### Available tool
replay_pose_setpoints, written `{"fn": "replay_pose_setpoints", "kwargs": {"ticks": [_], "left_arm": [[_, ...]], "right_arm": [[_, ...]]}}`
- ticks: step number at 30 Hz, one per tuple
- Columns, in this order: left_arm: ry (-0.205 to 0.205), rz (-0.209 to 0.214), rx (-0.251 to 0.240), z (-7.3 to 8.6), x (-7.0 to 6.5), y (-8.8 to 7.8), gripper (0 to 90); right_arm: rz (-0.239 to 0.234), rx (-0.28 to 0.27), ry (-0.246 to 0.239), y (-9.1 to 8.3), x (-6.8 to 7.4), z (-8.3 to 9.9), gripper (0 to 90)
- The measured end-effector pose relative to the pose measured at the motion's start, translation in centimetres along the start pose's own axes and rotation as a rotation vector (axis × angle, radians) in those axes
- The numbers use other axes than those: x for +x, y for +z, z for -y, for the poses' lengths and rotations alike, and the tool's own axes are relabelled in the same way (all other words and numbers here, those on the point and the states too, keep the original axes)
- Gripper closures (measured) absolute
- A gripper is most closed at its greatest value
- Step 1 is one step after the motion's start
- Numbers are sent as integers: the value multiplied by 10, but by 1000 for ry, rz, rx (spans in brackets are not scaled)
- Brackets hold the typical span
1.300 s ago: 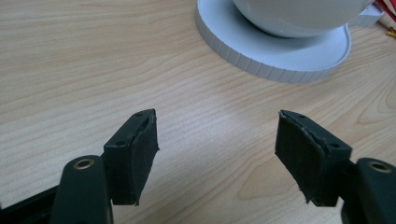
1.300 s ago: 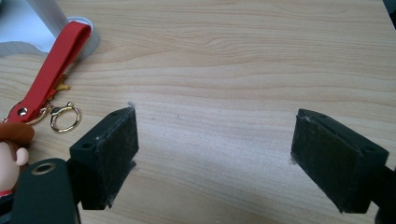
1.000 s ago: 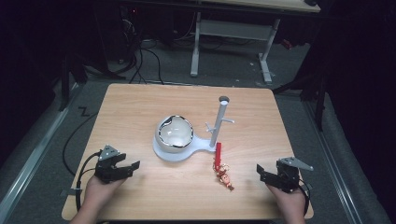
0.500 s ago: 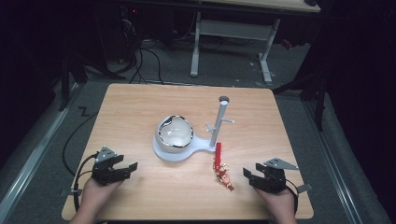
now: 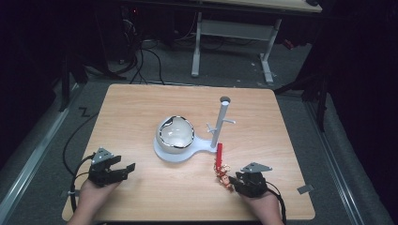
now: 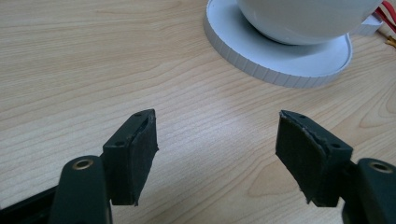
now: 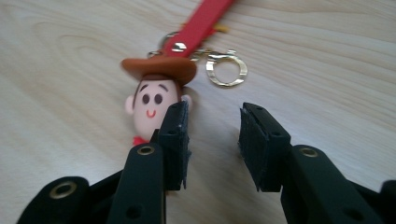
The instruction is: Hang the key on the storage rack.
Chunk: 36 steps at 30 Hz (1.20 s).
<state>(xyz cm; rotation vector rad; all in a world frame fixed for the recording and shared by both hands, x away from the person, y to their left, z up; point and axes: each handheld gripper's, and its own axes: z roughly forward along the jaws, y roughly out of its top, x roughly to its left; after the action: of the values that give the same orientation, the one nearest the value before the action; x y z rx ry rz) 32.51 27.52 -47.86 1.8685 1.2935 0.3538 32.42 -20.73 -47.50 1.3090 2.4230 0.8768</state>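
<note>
The keychain [image 7: 156,93], a small cowboy figure with a brown hat, a red strap [image 7: 205,21] and a gold ring [image 7: 227,70], lies flat on the wooden table [image 5: 141,108] near its front edge, right of centre. In the high view it sits just in front of the white stand [image 5: 176,152], with the strap reaching up toward the stand's post [image 5: 219,122].

The right gripper [image 7: 212,130] rests low over the table right at the figure. Its jaws stand a narrow way apart with only bare wood between them; one jaw overlaps the figure's cheek, though whether it touches is hard to tell from this angle.

The left gripper [image 6: 215,140] sits at the front left of the table, well apart from the keychain, its jaws spread wide over bare wood and holding nothing. Ahead of it is the round base of the stand, with a white bowl [image 5: 174,135] resting on it. Each gripper is held by a hand [image 5: 91,199] coming in from the front edge.
</note>
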Motion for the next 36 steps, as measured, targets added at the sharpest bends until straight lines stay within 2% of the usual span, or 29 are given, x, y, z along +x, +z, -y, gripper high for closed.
{"fn": "replay_pose_setpoints", "kwargs": {"ticks": [4, 9, 11, 13, 15, 16, 17, 20, 22, 23, 27, 31, 36], "left_arm": [[-3, -4, -2, 0, 2, -2, 299], [2, -3, -3, 1, 1, -2, 299], [3, -4, -2, 1, 1, -3, 299], [1, -5, -2, 2, 1, -4, 299], [-1, -7, -1, 2, 2, -4, 299], [-1, -7, -1, 2, 2, -4, 299], [-3, -11, 1, 3, 3, -4, 300], [-4, -14, 6, 4, 3, -4, 300], [0, -17, 8, 4, 2, -3, 300], [1, -16, 7, 3, 2, -3, 300], [1, -10, 2, 2, 2, -4, 300], [5, -7, 6, 2, 3, -2, 300], [6, -1, 6, 1, 3, -1, 300]], "right_arm": [[-86, -21, -21, 1, 20, -4, 620], [-151, -12, -88, 9, 47, -9, 619], [-155, -12, -107, 10, 50, -11, 624], [-161, -42, -79, 4, 46, -13, 642], [-150, -81, -57, -5, 39, -15, 671], [-150, -81, -57, -5, 39, -15, 671], [-117, -107, -41, -11, 32, -17, 705], [-39, -85, -56, -8, 26, -22, 726], [-9, -62, -32, -1, 21, -28, 720], [7, -53, -7, 5, 18, -33, 685], [1, -18, 74, 28, 14, -49, 545], [27, 26, 98, 45, 13, -55, 506], [61, 49, 111, 55, 8, -64, 502]]}}
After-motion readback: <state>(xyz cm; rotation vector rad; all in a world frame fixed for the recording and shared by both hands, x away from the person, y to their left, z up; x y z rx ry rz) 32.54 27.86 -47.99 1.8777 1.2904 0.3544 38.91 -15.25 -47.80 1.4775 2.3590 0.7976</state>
